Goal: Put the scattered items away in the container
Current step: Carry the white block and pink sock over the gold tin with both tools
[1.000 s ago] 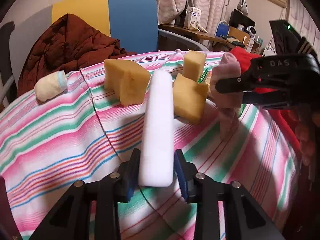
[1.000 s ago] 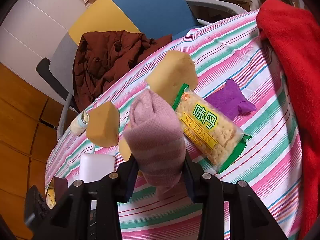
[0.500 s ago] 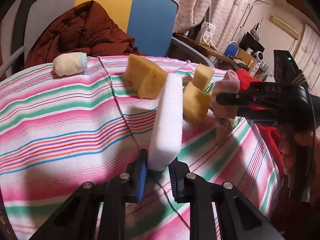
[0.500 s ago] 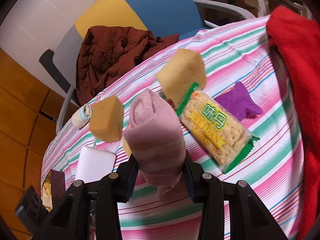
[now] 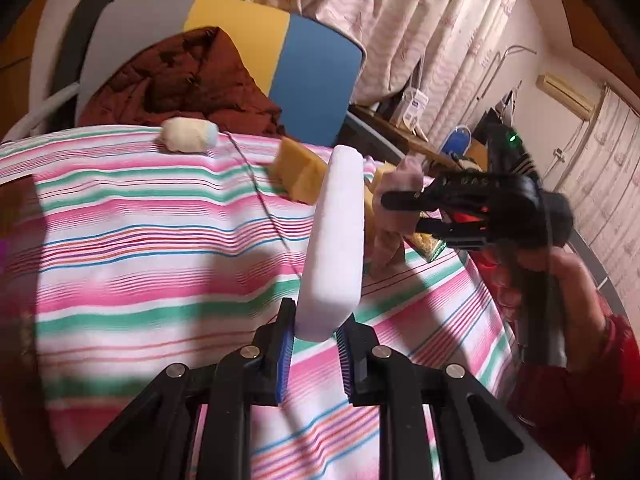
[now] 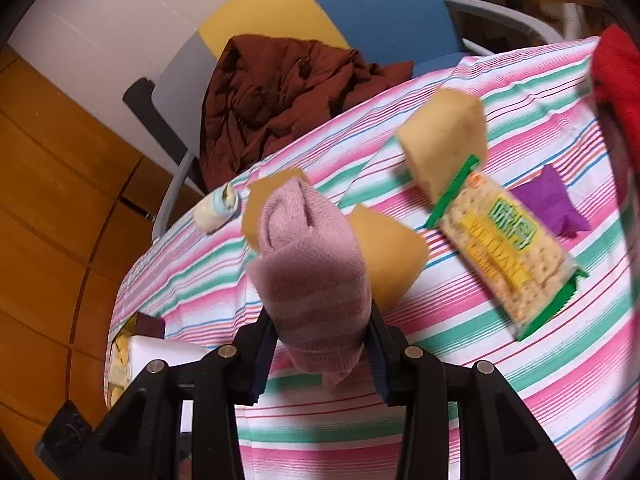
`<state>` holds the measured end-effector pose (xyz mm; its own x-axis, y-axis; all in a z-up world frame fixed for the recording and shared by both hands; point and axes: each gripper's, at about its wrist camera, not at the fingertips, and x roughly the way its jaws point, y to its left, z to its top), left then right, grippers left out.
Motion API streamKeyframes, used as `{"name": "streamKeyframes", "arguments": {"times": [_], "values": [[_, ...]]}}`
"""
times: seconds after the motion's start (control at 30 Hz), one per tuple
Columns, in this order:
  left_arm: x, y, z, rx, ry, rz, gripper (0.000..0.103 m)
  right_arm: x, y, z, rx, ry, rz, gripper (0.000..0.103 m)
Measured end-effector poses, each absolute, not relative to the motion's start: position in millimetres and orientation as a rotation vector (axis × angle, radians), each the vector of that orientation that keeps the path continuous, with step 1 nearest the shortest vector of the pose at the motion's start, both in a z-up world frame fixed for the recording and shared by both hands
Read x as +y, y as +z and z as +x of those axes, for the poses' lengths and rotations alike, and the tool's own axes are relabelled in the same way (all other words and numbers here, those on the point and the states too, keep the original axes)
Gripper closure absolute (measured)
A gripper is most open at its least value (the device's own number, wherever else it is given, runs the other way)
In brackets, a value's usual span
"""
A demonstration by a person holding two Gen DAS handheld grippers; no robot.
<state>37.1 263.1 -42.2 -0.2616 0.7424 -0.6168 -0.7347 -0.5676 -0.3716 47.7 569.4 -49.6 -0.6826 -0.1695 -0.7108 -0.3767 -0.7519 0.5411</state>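
Gripping only the bottom end of the white foam block [image 5: 334, 240], the left gripper [image 5: 314, 346] fingers are clamped tight above the tabletop [image 5: 140, 240], so the block may pivot out; right gripper [image 6: 320, 354] pinches the pink sock [image 6: 310, 276].

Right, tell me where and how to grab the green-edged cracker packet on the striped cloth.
Take the flat green-edged cracker packet across its narrow width, mid-length, gripper coming from above. It lies flat and long on the striped cloth, and the yellow sponge wedge crowds its upper end.
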Motion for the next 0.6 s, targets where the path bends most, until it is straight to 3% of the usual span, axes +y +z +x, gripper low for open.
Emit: {"name": "streamKeyframes", "arguments": {"times": [0.6], "values": [[122.2, -11.6, 20.5, -0.212, 2.170, -0.943, 0.084, 485.3, -32.0, 25.9, 0.628, 2.838, -1.307, 0.062]]}}
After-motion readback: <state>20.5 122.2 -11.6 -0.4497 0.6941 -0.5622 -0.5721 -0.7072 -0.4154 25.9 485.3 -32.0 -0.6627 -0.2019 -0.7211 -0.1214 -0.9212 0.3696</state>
